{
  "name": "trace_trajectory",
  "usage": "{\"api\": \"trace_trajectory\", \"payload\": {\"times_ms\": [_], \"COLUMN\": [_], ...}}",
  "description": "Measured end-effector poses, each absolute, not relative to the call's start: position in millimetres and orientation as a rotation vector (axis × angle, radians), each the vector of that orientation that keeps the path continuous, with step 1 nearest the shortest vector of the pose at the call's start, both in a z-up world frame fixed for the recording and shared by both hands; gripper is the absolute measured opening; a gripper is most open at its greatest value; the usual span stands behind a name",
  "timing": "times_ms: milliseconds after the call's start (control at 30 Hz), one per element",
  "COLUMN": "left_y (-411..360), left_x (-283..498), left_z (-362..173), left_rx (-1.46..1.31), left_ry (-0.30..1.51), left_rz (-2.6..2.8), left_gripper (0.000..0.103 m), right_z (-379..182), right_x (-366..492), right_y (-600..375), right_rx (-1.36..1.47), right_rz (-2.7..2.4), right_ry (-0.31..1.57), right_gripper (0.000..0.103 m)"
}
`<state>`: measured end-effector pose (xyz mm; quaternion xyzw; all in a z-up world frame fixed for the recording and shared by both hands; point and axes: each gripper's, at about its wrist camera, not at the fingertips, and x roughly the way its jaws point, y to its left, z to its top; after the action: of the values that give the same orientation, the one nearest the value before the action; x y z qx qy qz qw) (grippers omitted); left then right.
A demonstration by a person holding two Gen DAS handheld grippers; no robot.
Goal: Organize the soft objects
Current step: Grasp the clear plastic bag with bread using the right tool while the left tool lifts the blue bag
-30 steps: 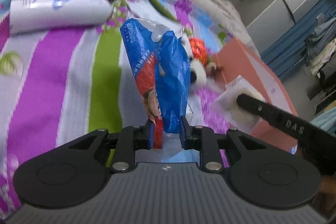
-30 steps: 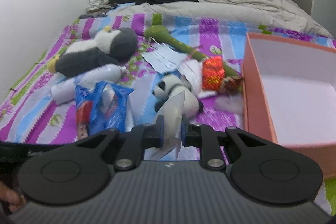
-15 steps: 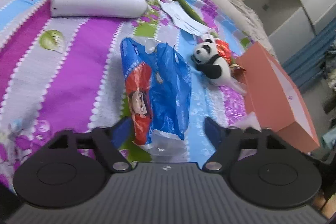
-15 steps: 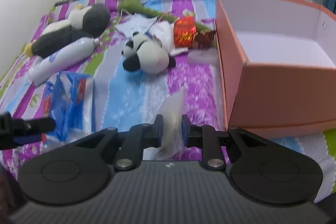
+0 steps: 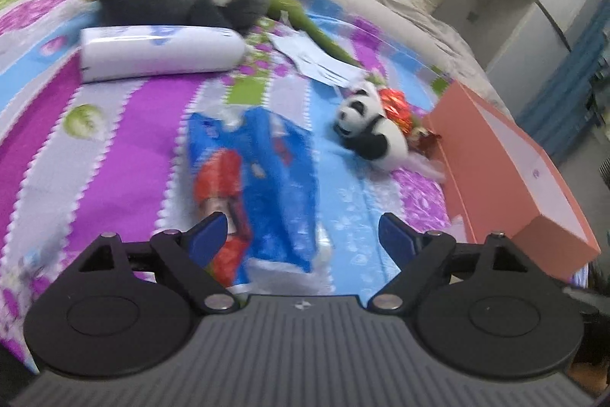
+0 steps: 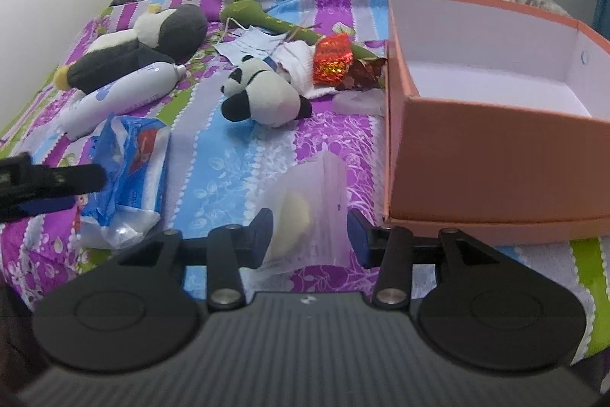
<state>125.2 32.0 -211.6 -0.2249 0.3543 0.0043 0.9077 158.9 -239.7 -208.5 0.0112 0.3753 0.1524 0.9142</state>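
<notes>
Jaws of the left gripper (image 5: 301,233) stand wide apart over the crinkly blue bag (image 5: 263,185), not pressing it. Those of the right gripper (image 6: 310,235) are opening, a translucent pouch (image 6: 309,205) with a pale lump loose between them. Both lie flat on the striped bed (image 6: 213,155), left of the rigid orange box (image 6: 476,140). Bare, white-lined room fills the box. Near its left wall sits a fuzzy panda (image 6: 263,94).
</notes>
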Motion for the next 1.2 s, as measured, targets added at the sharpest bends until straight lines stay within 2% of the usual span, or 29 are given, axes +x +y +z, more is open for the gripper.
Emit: {"api": "trace_trajectory", "payload": {"times_ms": [133,467,533,833,900,967,1000,1033,1200], "left_y": [15,9,10,7,3,3,6,9,12], "left_x": [138,158,157,157,155,154,153,153,151], "left_z": [-213,-241,-245,-253,-253,-251,-250,-248,-240], "left_rx": [-0.395,-0.298,-0.288,-0.208,-0.18,-0.184,-0.207,-0.235,-0.288], "left_ry": [0.748,0.81,0.812,0.798,0.788,0.784,0.783,0.785,0.783], "left_rz": [-0.055,0.005,0.016,0.042,0.046,0.038,0.027,0.017,0.003], "left_gripper": [0.086,0.056,0.047,0.028,0.025,0.021,0.018,0.016,0.008], "right_z": [-201,-211,-214,-232,-232,-231,-230,-229,-222], "right_x": [162,173,174,176,175,173,171,171,174], "right_y": [-237,-219,-214,-195,-193,-187,-183,-182,-193], "right_rx": [-0.008,-0.074,-0.097,-0.188,-0.199,-0.256,-0.297,-0.318,-0.246], "right_rz": [0.341,0.32,0.322,0.325,0.335,0.332,0.321,0.318,0.337], "right_ry": [0.75,0.801,0.809,0.825,0.828,0.823,0.813,0.811,0.821], "right_gripper": [0.045,0.046,0.046,0.045,0.038,0.027,0.016,0.011,0.006]}}
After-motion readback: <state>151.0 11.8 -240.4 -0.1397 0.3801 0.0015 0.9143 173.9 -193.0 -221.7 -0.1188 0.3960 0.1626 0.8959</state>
